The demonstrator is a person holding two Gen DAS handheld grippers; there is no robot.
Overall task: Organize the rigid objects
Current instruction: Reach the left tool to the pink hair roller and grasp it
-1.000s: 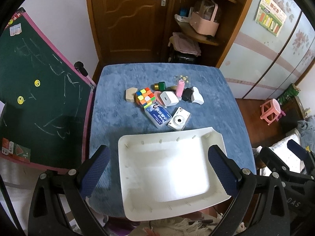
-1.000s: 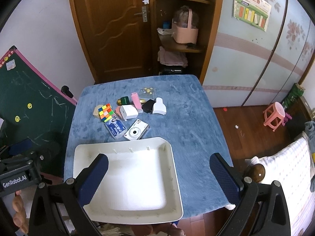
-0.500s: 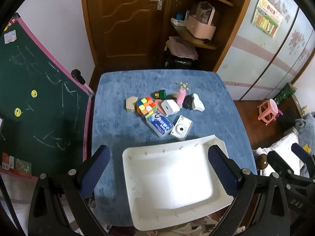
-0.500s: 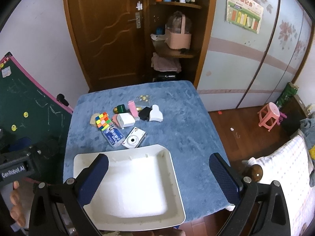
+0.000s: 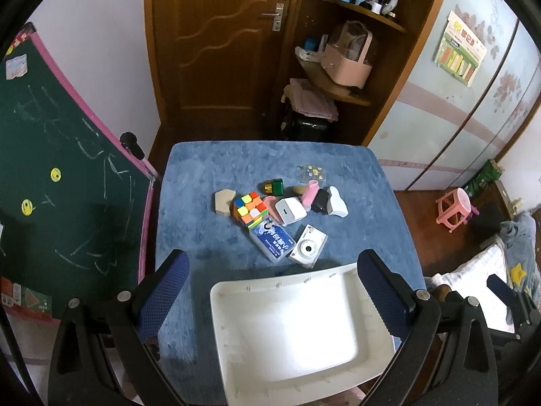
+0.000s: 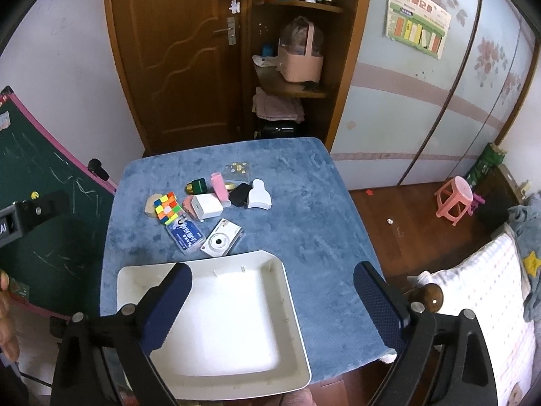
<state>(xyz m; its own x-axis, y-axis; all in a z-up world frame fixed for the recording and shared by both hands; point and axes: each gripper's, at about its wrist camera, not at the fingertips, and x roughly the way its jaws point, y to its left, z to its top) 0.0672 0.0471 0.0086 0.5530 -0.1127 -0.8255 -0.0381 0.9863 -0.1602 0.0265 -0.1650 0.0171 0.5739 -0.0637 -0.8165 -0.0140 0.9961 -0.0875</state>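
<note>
A white tray (image 5: 257,291) (image 6: 290,287) sits at the near edge of the blue table. Beyond it lies a cluster of small objects: a white camera (image 5: 308,246) (image 6: 221,238), a blue card case (image 5: 273,239) (image 6: 185,233), a colour cube (image 5: 249,205) (image 6: 165,207), a white box (image 5: 290,210) (image 6: 207,205), a pink tube (image 5: 310,191) (image 6: 219,185), a beige block (image 5: 223,201) and a white bottle-shaped piece (image 5: 336,201) (image 6: 259,195). My left gripper (image 5: 270,301) and right gripper (image 6: 272,308) are both open and empty, high above the tray.
A green chalkboard (image 5: 50,182) stands along the table's left side. A wooden door (image 5: 216,44) and a shelf unit (image 5: 341,67) stand behind the table. A pink stool (image 6: 454,199) is on the floor to the right, by a bed (image 6: 487,297).
Both grippers have risen and pulled back from the table, so the tray and the objects look smaller and farther. Nothing on the table has moved.
</note>
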